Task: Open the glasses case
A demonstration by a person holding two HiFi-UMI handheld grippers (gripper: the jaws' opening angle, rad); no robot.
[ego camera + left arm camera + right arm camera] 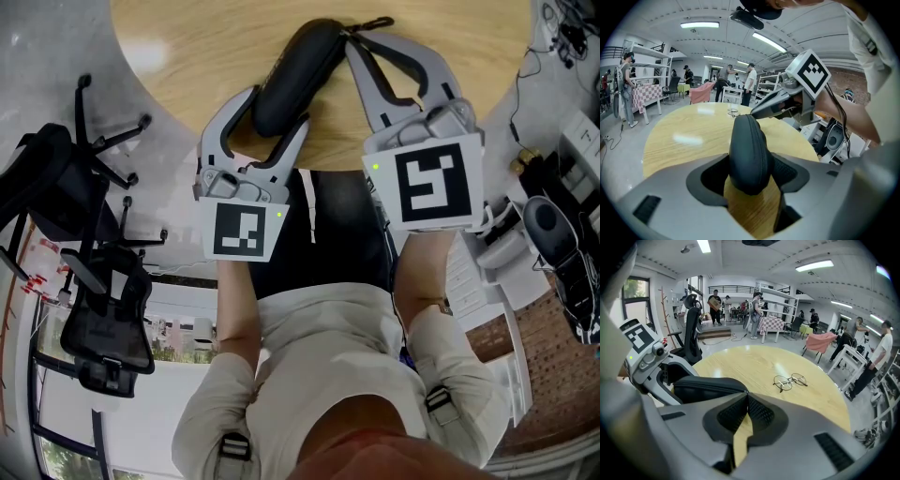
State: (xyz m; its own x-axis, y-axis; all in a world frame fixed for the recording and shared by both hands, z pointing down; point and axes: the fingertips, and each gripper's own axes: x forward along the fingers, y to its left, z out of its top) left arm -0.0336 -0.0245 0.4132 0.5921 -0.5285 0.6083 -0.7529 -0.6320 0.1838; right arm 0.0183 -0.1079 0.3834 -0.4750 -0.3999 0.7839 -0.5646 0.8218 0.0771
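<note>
Stiff, smooth-shelled black case (295, 75) lying near the counter's (187, 47) near edge, its near end clamped between the wide-set jaws of the left claw (275, 110), while the right claw (352, 37), jaws closed together, sits at the far end, where the zip seam (712, 386) likely offers the best purchase.

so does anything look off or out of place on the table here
Nothing stands out. The glasses case lies closed and looks intact on the wooden table. The glasses rest flat on the tabletop, apart from the case. No spill or damage shows.
</note>
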